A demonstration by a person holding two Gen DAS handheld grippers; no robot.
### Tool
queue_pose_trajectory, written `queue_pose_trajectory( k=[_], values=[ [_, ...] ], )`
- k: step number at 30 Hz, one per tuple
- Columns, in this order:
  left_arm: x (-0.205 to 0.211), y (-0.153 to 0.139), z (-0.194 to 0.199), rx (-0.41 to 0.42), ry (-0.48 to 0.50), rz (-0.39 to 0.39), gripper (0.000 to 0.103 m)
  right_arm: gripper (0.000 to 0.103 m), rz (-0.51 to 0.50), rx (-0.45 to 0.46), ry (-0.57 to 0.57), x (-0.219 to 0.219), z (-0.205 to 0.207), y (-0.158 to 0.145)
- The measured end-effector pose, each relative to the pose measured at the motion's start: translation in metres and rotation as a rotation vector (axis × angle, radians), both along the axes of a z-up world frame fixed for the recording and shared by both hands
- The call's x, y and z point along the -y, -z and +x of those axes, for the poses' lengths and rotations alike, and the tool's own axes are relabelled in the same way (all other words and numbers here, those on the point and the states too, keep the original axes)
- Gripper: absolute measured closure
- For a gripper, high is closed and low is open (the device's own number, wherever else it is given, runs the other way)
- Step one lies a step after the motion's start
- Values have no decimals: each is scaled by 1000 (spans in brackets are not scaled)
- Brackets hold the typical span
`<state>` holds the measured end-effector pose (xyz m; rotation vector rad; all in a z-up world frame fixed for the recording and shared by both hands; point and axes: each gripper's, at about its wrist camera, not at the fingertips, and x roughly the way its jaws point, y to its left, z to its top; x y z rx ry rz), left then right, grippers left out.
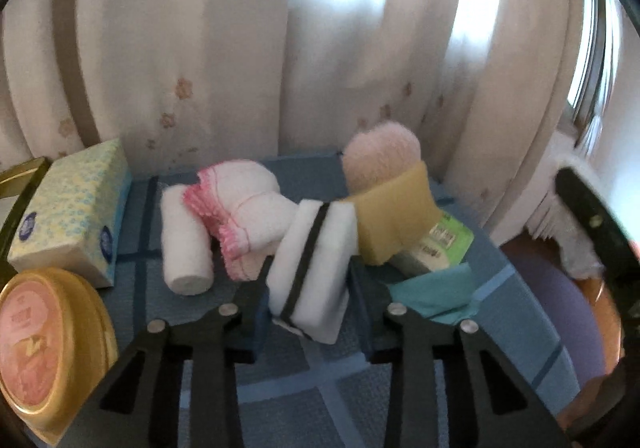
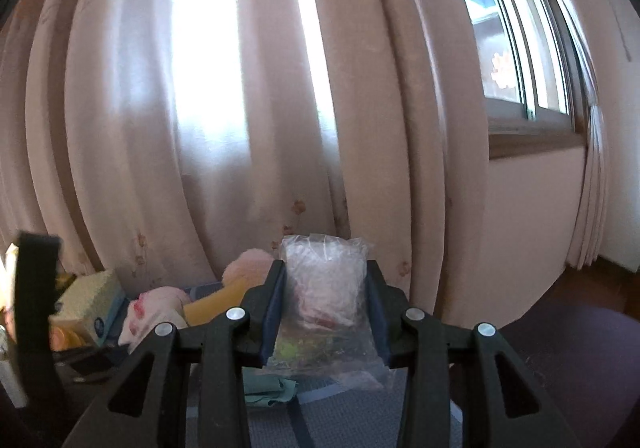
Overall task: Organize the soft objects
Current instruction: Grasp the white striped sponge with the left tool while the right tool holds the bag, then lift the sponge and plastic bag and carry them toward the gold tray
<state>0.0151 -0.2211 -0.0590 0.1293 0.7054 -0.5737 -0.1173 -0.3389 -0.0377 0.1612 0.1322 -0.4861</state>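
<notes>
The white sponge with a black band (image 1: 310, 268) stands tilted on the counter (image 1: 280, 380), clenched at its lower end by the left tongs (image 1: 308, 318). It is judged light and squashy, best taken across its flat faces. A crinkly clear bag (image 2: 326, 296), probably slippery, is pinched in the right tongs (image 2: 326, 312), raised above the counter.

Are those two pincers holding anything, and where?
Left gripper pinches the white sponge at its near lower end. Right gripper clamps the clear plastic bag by its sides.
</notes>
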Motion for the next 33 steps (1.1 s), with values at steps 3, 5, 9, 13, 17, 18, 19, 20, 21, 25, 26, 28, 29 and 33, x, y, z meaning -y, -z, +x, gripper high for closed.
queue_pose_trajectory(
  k=[3, 5, 9, 13, 17, 18, 19, 20, 21, 25, 26, 28, 29, 33],
  values=[
    [-11, -7, -9, 43, 7, -47, 72, 62, -18, -3, 3, -3, 0, 0],
    [-17, -13, -21, 112, -5, -58, 72, 62, -14, 4, 0, -2, -1, -1],
    [-30, -20, -39, 198, -36, -53, 72, 62, 10, 8, -14, 2, -1, 0],
    [-41, -22, -43, 213, -66, -51, 72, 62, 7, 11, -36, 0, 0, -1],
    [-48, -22, -44, 216, -88, -47, 72, 62, -34, -8, -37, -7, 4, -2],
    [-48, -22, -44, 216, -91, -46, 72, 62, -39, -11, -37, -9, 5, -2],
    [-49, -22, -45, 216, -92, -45, 72, 62, -46, -15, -36, -10, 5, -2],
    [-49, -21, -45, 215, -93, -44, 72, 62, -53, -19, -35, -11, 6, -2],
    [-50, -22, -45, 215, -95, -44, 72, 62, -56, -21, -34, -12, 6, -2],
    [-53, -22, -45, 205, -108, -45, 72, 62, -65, -26, -28, -14, 7, -3],
    [-54, -21, -45, 203, -111, -47, 72, 62, -67, -27, -27, -15, 7, -3],
    [-57, -21, -45, 199, -115, -51, 72, 62, -69, -28, -25, -15, 7, -3],
    [-58, -21, -45, 198, -117, -53, 72, 62, -70, -28, -23, -15, 7, -3],
    [-62, -22, -47, 204, -126, -54, 72, 62, -75, -30, -14, -17, 7, -2]
  ],
)
